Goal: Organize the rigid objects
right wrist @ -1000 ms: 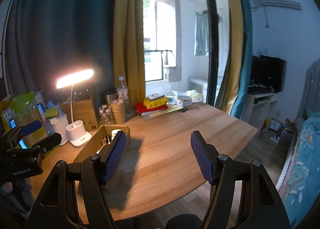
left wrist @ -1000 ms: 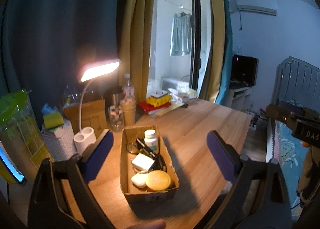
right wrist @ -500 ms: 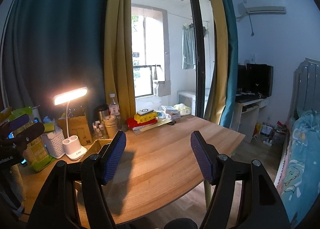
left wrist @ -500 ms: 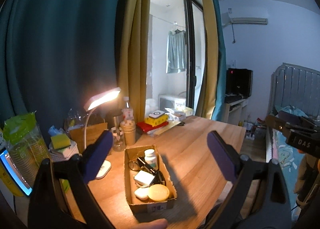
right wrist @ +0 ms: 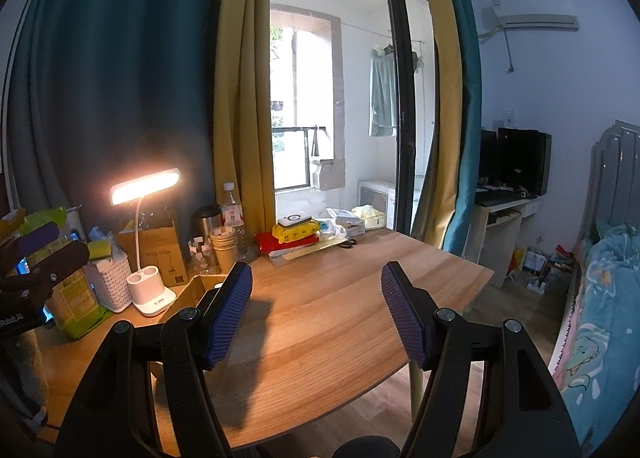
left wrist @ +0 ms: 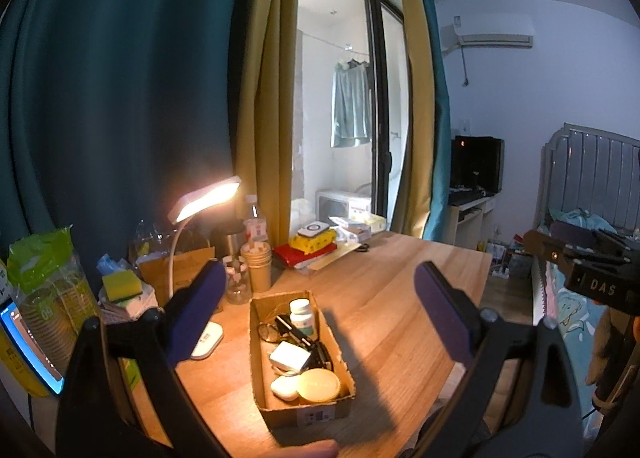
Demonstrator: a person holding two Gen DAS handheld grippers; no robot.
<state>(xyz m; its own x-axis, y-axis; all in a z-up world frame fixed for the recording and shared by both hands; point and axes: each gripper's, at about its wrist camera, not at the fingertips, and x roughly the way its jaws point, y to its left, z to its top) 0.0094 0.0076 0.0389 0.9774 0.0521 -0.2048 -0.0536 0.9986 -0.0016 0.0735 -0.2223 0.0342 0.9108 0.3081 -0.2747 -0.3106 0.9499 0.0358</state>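
At the far left of the wooden desk [left wrist: 384, 298], a white woven basket [right wrist: 109, 285] topped with a yellow-green sponge [left wrist: 121, 285] is seen beside a lit white desk lamp [right wrist: 149, 218]. Just right of the lamp base, an open brown cardboard box [left wrist: 298, 354] is placed on the desk. Inside it are gathered a white pill bottle [left wrist: 301, 314] at the far end, a pair of glasses [left wrist: 269, 332], some dark items that cannot be made out, a white square charger [left wrist: 289, 356], a small white oval case [left wrist: 285, 388] and a round yellow tin [left wrist: 319, 385] at the near end.

The left gripper [left wrist: 316, 318] is held above and short of the box, its blue-padded jaws spread wide and nothing gripped. Further right, the right gripper [right wrist: 316, 314] is held over bare desk, well apart from the box, its jaws likewise wide and empty.

With the small rigid items all lying in the box and none loose on the open desk, the sorting is judged either not begun or finished; which cannot be told. Nothing is being carried.
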